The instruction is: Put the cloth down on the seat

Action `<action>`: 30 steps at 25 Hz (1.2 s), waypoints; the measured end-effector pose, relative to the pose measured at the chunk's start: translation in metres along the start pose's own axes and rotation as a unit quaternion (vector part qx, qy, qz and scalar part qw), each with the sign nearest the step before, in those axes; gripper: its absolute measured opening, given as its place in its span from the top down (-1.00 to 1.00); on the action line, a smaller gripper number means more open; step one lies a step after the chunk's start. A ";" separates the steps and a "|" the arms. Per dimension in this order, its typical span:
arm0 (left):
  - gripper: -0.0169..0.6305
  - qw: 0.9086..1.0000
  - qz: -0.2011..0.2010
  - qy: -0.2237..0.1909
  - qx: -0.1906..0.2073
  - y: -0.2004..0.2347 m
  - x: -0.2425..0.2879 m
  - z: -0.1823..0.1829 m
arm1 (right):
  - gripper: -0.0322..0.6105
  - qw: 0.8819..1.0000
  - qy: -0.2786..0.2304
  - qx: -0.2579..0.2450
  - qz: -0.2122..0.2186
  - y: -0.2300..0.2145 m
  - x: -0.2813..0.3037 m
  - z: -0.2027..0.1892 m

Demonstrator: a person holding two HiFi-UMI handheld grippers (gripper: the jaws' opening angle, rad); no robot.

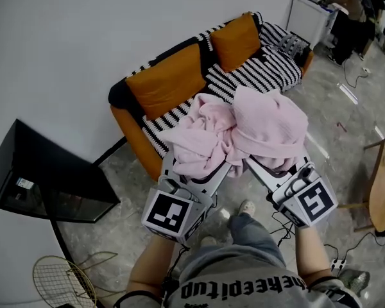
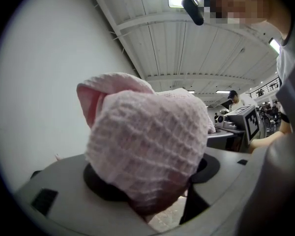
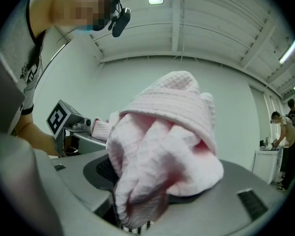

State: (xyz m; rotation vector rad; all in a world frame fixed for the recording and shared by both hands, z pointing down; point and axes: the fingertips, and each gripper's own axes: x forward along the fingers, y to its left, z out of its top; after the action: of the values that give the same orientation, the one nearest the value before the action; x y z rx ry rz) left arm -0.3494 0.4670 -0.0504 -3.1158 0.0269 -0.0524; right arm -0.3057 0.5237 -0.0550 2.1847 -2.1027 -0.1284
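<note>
Head view: the cloth (image 1: 244,130) is one pale pink bundle with a waffle-like weave, bunched into two lumps, one over each claw. It is held up in the air in front of us and overlaps the front edge of the striped seat (image 1: 260,69) of the sofa (image 1: 131,136); it is not lying on it.

Left claw (image 1: 196,172): clamped on the cloth. In the left gripper view the pink weave (image 2: 147,141) fills the gap between the jaws and mounds up over them.

Right claw (image 3: 142,215): also gripping the cloth (image 3: 167,141), with a thick fold pinched in the gap and the rest heaped on top. A sliver of black-and-white stripes shows below the fold.

Sofa: orange body, black-and-white striped cover, and two orange cushions (image 1: 170,79) against the back.

Writing: each claw carries a marker cube (image 1: 173,213) with a black-and-white square pattern. The print on the person's shirt (image 1: 244,286) runs upside down, so we do not read it with confidence.

Containers: a black box-shaped object (image 1: 51,178) stands left of the sofa; we cannot tell what it holds.
</note>
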 end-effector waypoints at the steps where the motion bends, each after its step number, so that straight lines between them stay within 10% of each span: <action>1: -0.09 1.000 0.005 0.001 0.000 0.002 0.013 0.002 | 0.00 1.000 0.000 0.001 0.004 -0.014 0.003 0.000; 30: -0.08 0.997 0.077 0.022 -0.014 0.055 0.233 -0.001 | 0.00 0.997 -0.017 0.023 0.066 -0.237 0.079 -0.030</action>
State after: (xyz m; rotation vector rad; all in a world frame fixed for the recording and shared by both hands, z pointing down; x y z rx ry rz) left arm -0.1178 0.4078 -0.0433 -3.1280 0.2716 -0.1178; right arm -0.0642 0.4539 -0.0562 2.0754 -2.2824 -0.1081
